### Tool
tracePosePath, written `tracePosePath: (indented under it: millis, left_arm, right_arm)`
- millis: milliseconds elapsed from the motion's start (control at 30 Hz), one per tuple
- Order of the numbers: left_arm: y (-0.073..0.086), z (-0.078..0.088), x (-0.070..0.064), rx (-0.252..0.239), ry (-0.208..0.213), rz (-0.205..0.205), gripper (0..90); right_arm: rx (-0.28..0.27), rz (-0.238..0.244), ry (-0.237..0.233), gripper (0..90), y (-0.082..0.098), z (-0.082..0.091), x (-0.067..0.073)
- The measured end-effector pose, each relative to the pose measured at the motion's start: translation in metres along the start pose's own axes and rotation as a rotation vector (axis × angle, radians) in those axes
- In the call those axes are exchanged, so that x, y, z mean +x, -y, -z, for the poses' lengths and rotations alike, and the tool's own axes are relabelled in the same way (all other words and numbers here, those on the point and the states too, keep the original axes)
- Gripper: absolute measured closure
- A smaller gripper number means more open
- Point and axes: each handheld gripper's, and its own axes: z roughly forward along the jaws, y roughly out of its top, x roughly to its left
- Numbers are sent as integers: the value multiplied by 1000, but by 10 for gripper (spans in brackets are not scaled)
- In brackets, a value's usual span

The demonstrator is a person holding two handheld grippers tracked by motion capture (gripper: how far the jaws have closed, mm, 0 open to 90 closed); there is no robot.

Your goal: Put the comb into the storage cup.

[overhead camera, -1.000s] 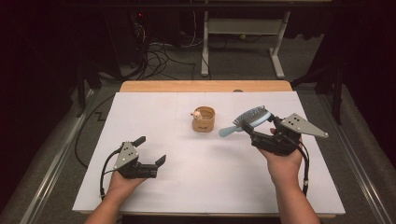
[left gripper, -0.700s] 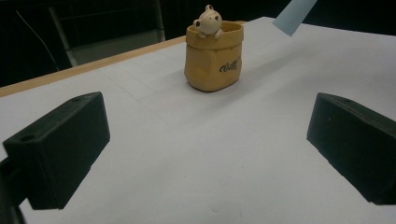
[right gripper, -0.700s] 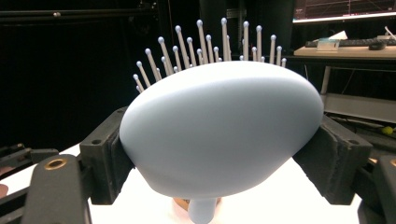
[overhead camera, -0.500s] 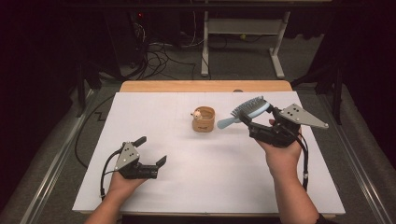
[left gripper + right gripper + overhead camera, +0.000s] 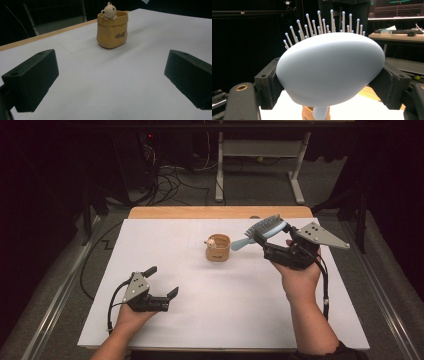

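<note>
While the right tool (image 5: 272, 242) grips the blue hairbrush (image 5: 265, 227) lifted off the desk (image 5: 240, 305), handle just above the tan pot (image 5: 218, 248), insertion remains; left tool (image 5: 162, 281) open, idle.

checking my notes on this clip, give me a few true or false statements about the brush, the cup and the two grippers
1. The right gripper grips the blue hairbrush by its head. True.
2. The brush lies flat on the table. False: it is held in the air, handle toward the cup.
3. The left gripper is shut on the cup. False: its jaws stand open, apart from the cup.
4. A small bear figure peeks over the cup's rim. True.
</note>
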Motion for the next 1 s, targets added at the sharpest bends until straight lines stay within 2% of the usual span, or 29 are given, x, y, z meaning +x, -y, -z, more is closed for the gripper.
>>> tracePosePath:
  millis: [467,1000]
  left_arm:
    - [0,0,-2,-2,15,-2,0]
    - [0,-1,-2,1,21,-2,0]
  right_arm:
    - [1,5,-8,212,-4,-31,8]
    - [16,-14,17,212,3,-54,2]
